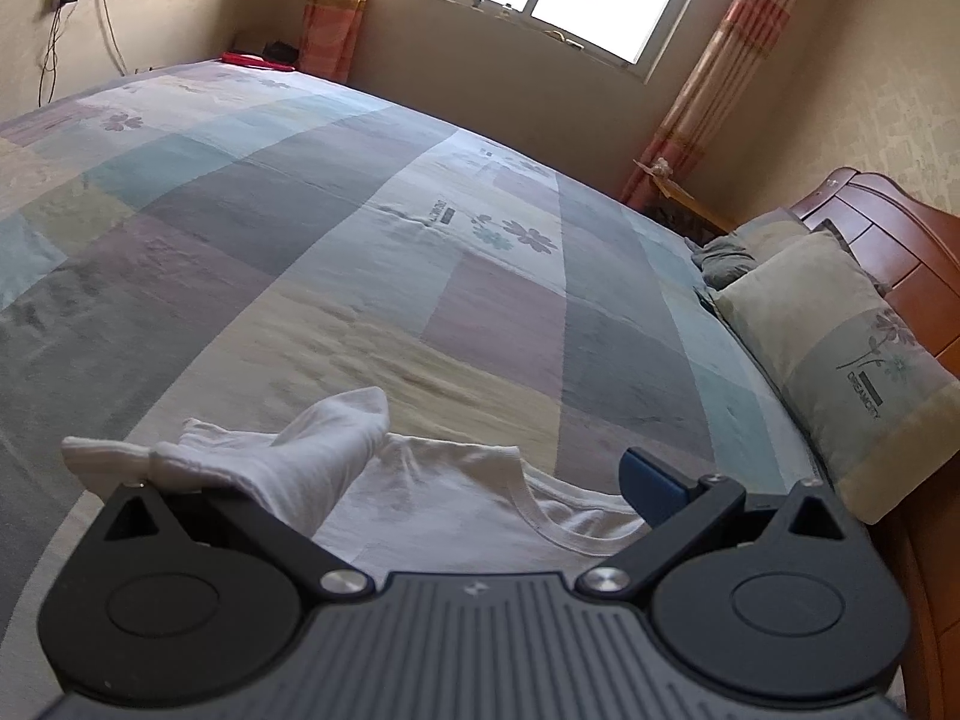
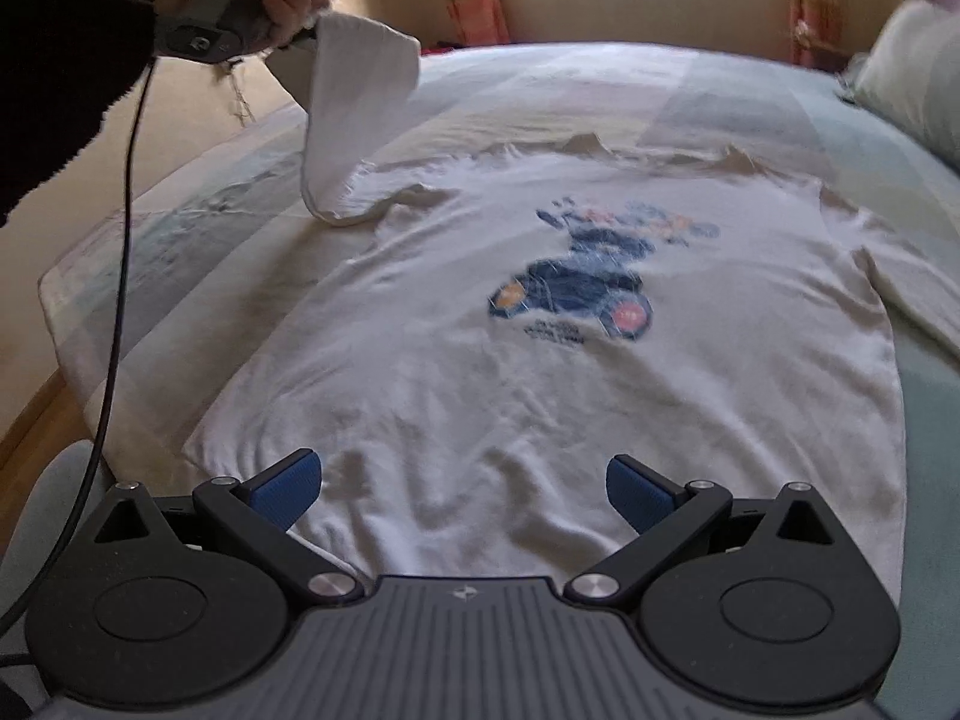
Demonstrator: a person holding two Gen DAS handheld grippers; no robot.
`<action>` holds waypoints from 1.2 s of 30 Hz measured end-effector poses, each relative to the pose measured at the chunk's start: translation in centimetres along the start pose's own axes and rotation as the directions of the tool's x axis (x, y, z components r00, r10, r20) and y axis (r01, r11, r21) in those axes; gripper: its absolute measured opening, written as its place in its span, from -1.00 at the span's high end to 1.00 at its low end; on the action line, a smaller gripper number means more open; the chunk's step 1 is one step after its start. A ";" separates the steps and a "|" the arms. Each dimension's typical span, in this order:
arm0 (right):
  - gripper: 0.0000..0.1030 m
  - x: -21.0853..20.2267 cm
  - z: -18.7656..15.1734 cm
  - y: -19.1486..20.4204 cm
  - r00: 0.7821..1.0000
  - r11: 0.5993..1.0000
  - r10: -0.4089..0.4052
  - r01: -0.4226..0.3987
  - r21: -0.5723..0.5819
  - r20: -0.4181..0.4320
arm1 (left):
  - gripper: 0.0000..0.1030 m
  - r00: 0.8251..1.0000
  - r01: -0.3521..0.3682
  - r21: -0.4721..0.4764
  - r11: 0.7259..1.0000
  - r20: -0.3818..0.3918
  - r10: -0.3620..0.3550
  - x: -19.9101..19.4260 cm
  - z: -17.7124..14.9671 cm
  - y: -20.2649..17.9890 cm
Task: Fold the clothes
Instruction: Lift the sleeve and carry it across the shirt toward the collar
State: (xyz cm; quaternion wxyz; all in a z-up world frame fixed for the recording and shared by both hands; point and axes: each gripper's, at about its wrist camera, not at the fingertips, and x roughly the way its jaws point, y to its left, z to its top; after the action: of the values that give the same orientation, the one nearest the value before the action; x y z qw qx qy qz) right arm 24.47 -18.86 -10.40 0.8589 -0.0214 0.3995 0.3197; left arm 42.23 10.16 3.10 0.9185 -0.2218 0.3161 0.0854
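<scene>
While the white tee (image 2: 540, 360) lies print-up on the bed (image 1: 360, 240), left tool (image 1: 414, 480) lifts its sleeve (image 2: 360, 108), jaws wide tho; right tool (image 2: 465, 489) gapes empty over hem. Next, prob: sleeve folds inward.

The right gripper (image 2: 465, 489) is hovering wide open over the white T-shirt's (image 2: 540, 390) hem; ahead-left, a hand (image 2: 288, 0) is lifting one sleeve (image 2: 354, 120).
</scene>
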 end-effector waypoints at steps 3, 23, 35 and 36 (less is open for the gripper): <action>-1.00 -0.1 -0.2 -0.2 1.000 1.000 -0.014 0.014 0.007 -0.014 | -0.98 1.000 0.006 0.009 1.000 -0.003 -0.006 0.4 0.0 -1.1; -1.00 -0.2 -1.2 -0.5 0.997 0.999 -0.027 0.025 -0.025 -0.069 | -0.98 0.998 0.050 0.133 0.990 -0.053 -0.043 4.1 -0.1 -9.8; -1.00 -0.3 -1.3 -0.7 0.995 0.999 -0.041 0.038 -0.034 -0.089 | -0.98 0.992 0.104 0.216 0.971 -0.090 -0.086 5.7 -0.5 -15.6; -1.00 -0.3 -1.3 -0.7 0.995 0.999 -0.040 0.037 -0.034 -0.090 | -0.98 0.991 0.109 0.224 0.968 -0.097 -0.089 5.9 -0.5 -16.1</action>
State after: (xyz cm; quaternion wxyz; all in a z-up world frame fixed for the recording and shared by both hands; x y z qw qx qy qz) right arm 23.86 -20.01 -11.23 0.8455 -0.0573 0.4323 0.3081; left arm 51.33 -4.29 4.79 0.9266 -0.1333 0.3517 -0.0071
